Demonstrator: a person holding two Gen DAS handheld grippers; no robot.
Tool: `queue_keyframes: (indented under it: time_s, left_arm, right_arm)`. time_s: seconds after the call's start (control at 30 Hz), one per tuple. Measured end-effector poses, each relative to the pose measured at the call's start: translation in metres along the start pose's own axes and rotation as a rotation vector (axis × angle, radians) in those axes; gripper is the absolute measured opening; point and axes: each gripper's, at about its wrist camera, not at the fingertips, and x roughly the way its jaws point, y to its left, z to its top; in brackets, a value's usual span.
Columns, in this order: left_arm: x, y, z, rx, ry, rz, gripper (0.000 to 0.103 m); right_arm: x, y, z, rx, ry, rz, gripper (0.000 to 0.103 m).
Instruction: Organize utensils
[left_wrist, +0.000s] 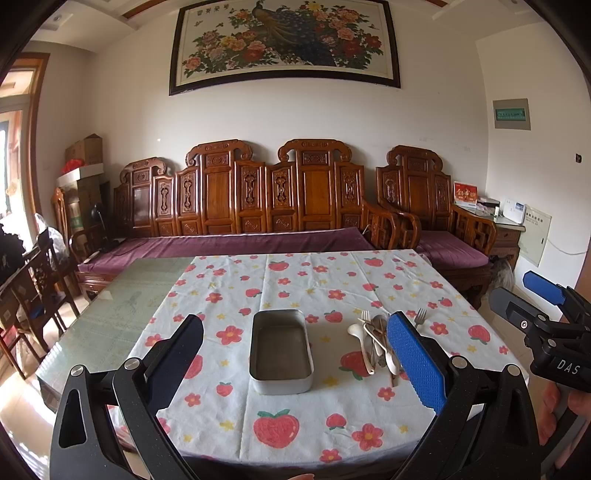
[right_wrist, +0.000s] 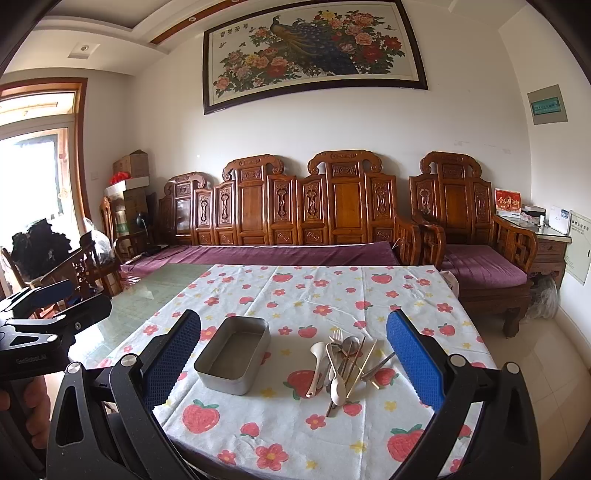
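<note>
Both grippers hang above the near edge of the table with jaws spread wide and nothing between them. From my left gripper (left_wrist: 295, 354) I look almost straight down the length of the empty rectangular grey metal tin (left_wrist: 281, 350), which sits on the white cloth printed with red strawberries and flowers (left_wrist: 288, 280). My right gripper (right_wrist: 293, 350) frames the loose heap of utensils (right_wrist: 343, 365): a pale long-handled spoon (right_wrist: 316, 360), a steel fork (right_wrist: 337, 341), a steel spoon and thin gold-toned chopsticks, all overlapping.

What matters for the coming move is that the heap lies to the right of the tin, near it but not touching, and sits squarely ahead of the right gripper, so I judge that hand the nearer one for a first pick. Most handles run roughly toward me, close to parallel with the tin's long axis, though a few fan out at slight angles. I expect a piece could go in lengthwise with little turning. The tangle is the risk: closing on one handle may drag its neighbours along.
</note>
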Motion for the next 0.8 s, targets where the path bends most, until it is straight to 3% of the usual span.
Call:
queue_keyframes:
  time_s: [0.8]
  left_arm:
    - [0.0061,-0.0047,-0.0061,0.0,-0.001,0.001,0.097]
  right_arm:
    - [-0.0009,0.0005,-0.0004,0.0,-0.002,0.0,0.101]
